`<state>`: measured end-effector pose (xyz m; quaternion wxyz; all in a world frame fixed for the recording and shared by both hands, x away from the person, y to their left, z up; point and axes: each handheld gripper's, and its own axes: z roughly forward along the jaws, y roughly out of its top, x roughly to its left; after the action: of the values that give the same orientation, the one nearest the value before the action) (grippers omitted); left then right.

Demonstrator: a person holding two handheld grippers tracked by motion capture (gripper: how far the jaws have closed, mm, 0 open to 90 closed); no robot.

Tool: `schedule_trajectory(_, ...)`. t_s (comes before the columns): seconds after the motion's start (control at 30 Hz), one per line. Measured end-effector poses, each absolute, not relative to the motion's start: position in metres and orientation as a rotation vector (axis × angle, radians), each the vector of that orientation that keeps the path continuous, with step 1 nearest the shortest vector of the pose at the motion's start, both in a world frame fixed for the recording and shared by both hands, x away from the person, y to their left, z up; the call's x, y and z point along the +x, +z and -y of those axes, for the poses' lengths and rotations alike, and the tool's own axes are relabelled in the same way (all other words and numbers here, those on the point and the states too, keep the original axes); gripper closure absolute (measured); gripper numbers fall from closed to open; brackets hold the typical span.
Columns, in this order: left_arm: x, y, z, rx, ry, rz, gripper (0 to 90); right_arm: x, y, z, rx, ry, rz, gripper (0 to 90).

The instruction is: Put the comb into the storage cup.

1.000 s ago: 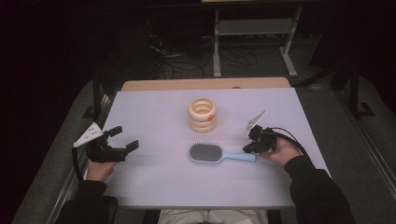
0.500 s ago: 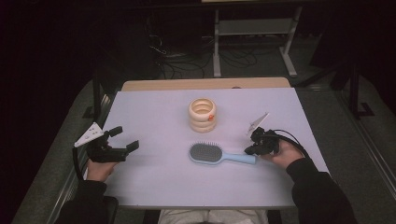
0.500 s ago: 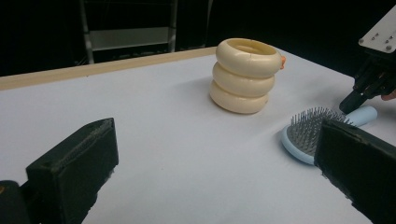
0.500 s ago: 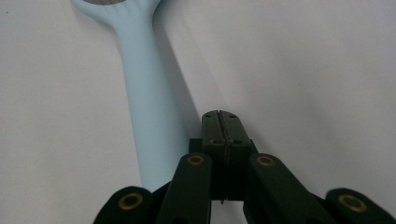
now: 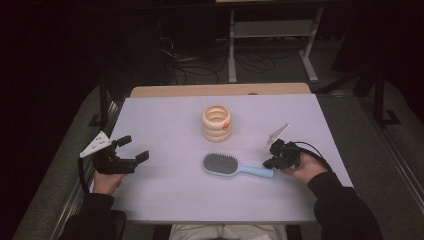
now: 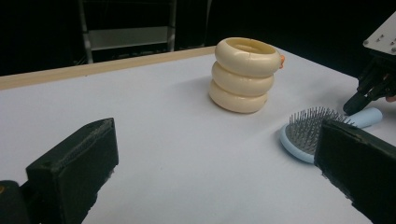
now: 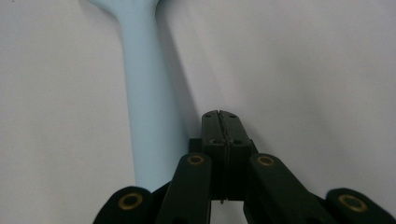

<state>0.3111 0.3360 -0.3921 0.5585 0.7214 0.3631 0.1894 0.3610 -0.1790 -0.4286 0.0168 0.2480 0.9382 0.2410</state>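
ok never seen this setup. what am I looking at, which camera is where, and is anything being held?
No robot here: a person sits at a white table with a hand-held two-jaw tool in each hand. The high view looks down from above the person's side; each of the other two cameras rides on one tool and looks along its black jaws.

On the table are a cream plastic cup shaped like three stacked rings and a light blue plastic hairbrush with dark bristles, lying bristles up.

The left tool hovers with jaws wide apart, holding nothing. The right tool has its jaws pressed together, with its tip beside the brush handle's end, not around it. Nothing is held.
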Motion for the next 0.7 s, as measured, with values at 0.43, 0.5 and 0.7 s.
schedule_trajectory(0.43,0.311,-0.392,-0.336,1.700,0.445,-0.854,0.0,0.349,-0.426,0.178,0.751,0.733,-2.919,87.1)
schedule_trajectory(0.5,0.311,-0.392,-0.336,1.699,0.444,-0.855,0.0,0.347,-0.425,0.177,0.738,0.731,-2.920,87.3)
schedule_trajectory(0.7,0.311,-0.392,-0.336,1.700,0.445,-0.857,0.0,0.341,-0.418,0.182,0.738,0.738,-2.892,85.7)
